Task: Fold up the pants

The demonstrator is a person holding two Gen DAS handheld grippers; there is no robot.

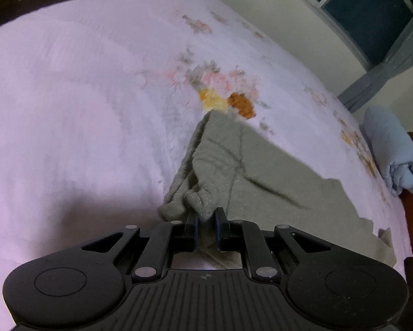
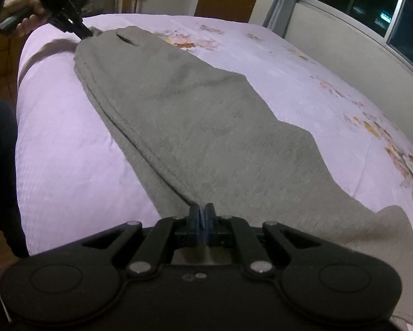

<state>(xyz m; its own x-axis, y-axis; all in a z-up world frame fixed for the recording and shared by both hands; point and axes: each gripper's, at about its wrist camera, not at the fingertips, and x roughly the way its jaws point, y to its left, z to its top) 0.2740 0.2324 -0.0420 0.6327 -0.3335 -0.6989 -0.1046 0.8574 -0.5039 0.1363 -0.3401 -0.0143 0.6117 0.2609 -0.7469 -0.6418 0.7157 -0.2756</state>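
Grey fleece pants (image 2: 195,127) flat on pink floral bedspread (image 1: 68,96), left gripper (image 1: 206,216) pinching cloth at six o'clock, right gripper (image 2: 202,215) clamped on its edge at six o'clock.

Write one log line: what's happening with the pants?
pants: flat on bed | left gripper: shut on waist corner | right gripper: shut on leg end

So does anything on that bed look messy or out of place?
Nothing stands out. The grey pants lie lengthwise on the pink bedspread, slightly rumpled where the left tongs pinch one end; the right tongs pinch the other.
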